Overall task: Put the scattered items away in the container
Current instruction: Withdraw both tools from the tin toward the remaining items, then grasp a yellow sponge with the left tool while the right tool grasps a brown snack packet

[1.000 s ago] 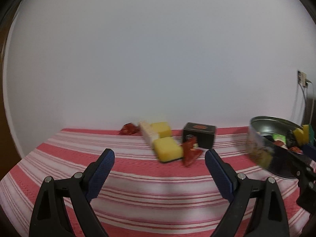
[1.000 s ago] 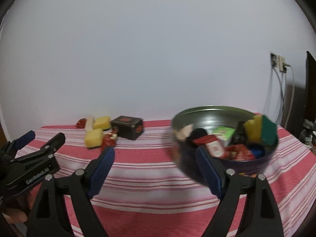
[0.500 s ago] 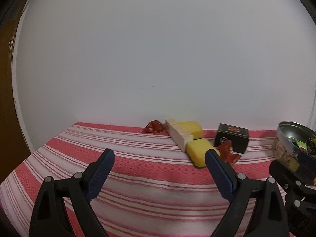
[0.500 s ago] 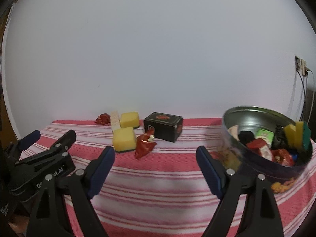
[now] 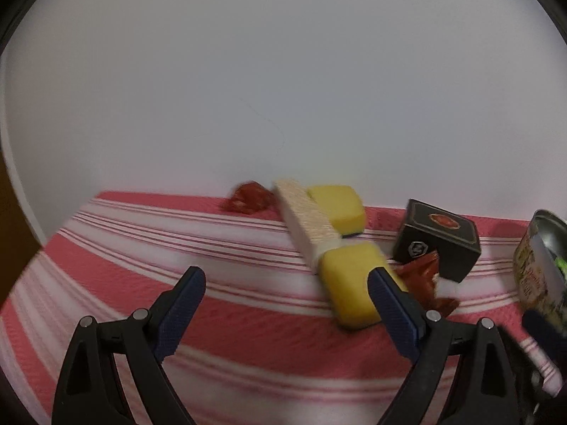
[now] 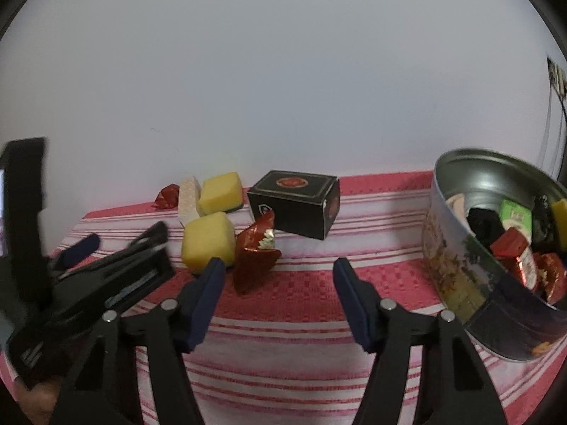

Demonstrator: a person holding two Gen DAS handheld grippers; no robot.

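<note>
A round metal tin (image 6: 457, 269) holding several small items stands at the right on the red striped cloth; its edge shows in the left wrist view (image 5: 531, 265). Scattered at the back lie two yellow sponges (image 6: 209, 244) (image 6: 221, 193), a cream wafer block (image 6: 188, 198), two red foil wrappers (image 6: 257, 255) (image 6: 167, 196) and a black box (image 6: 296, 203). My right gripper (image 6: 278, 279) is open and empty, just in front of the near wrapper and box. My left gripper (image 5: 285, 294) is open and empty, short of the near sponge (image 5: 351, 283) and wafer (image 5: 306, 223).
The table is covered with a red and white striped cloth (image 6: 283, 354) and stands against a plain white wall (image 6: 283, 71). A wall socket with cables (image 6: 558, 81) is at the far right. My left gripper's body (image 6: 88, 283) shows at the left of the right wrist view.
Both grippers have moved forward and to the left toward the scattered items, which now look larger. The tin has slid to the right edge of both views. Both jaws stay open.
</note>
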